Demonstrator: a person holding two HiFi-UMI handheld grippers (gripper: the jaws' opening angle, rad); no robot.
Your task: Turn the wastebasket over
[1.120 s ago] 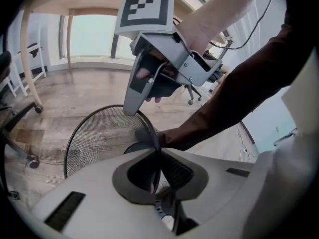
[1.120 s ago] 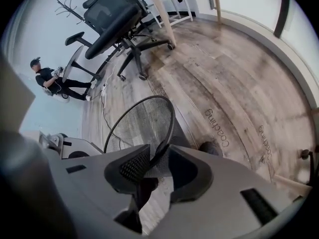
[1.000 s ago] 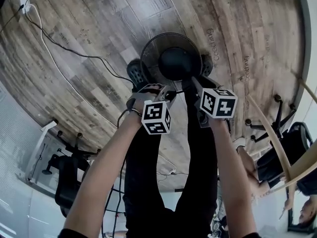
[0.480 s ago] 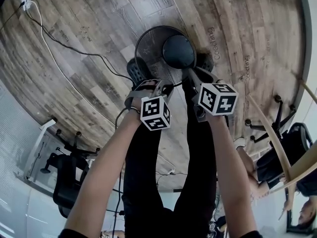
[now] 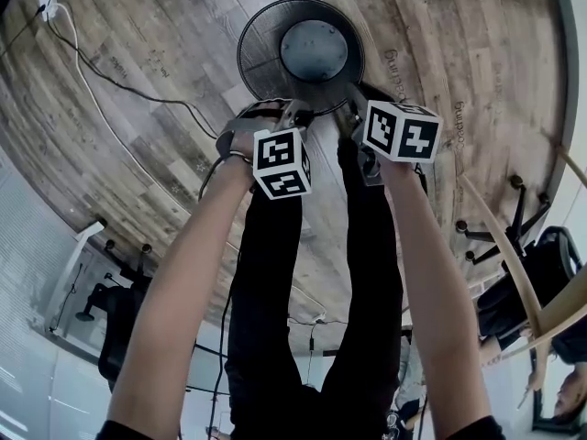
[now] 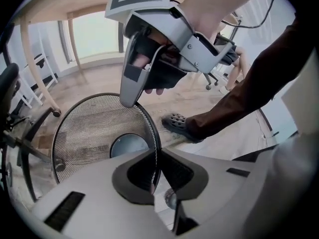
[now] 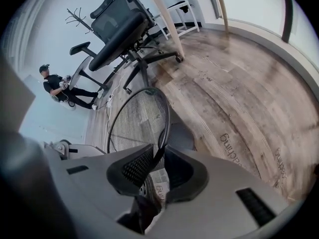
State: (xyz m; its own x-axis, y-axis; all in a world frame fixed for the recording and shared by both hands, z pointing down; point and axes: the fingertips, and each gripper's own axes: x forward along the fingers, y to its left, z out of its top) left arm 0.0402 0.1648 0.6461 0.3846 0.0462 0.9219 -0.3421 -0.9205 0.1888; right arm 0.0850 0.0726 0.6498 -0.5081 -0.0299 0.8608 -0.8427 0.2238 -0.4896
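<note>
Slippage at the rim is the chief danger. The black mesh wastebasket (image 5: 301, 53) hangs tipped at the far end of both arms over the wooden floor (image 5: 138, 154), its mouth turned towards the person. The left gripper (image 6: 155, 176) is almost closed, pinching the thin rim wire on the near left. The right gripper (image 7: 158, 168) has just been closing and clamps the rim on the near right. Both holds are narrow, so as the basket swings over, the wire could twist free and drop by the shoe (image 6: 178, 126). Whether its far edge touches the floor is hard to tell.
</note>
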